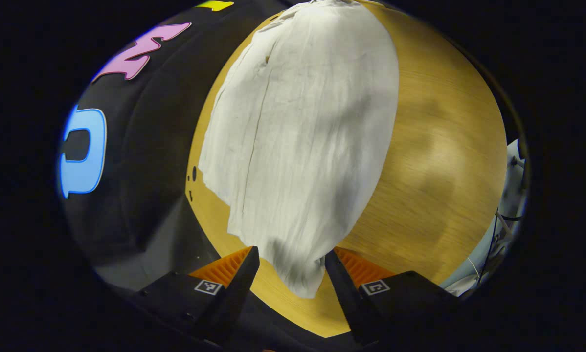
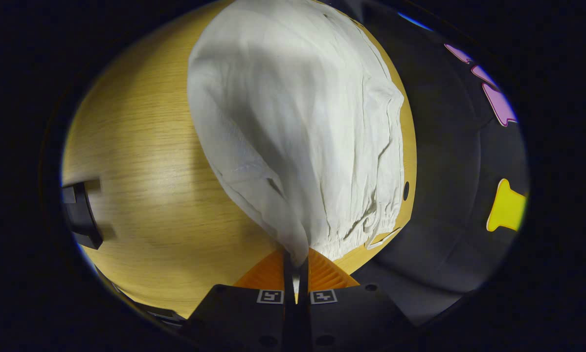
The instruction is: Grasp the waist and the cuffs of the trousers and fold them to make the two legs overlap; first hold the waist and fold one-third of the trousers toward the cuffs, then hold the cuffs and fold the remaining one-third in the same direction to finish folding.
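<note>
Both tongs: right (image 2: 296,266) pinches crinkled white trousers (image 2: 298,122); left (image 1: 292,266) gapes wide.

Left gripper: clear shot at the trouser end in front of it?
Probably yes. The left gripper is open and the near end of the white trousers already lies between its fingers on the wooden table, nothing blocking.

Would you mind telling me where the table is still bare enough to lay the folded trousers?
In the right gripper view, bare wooden table lies between the white trousers and a dark object at the edge. The strip by the booth wall is too narrow. The right gripper pinches the cloth.
</note>
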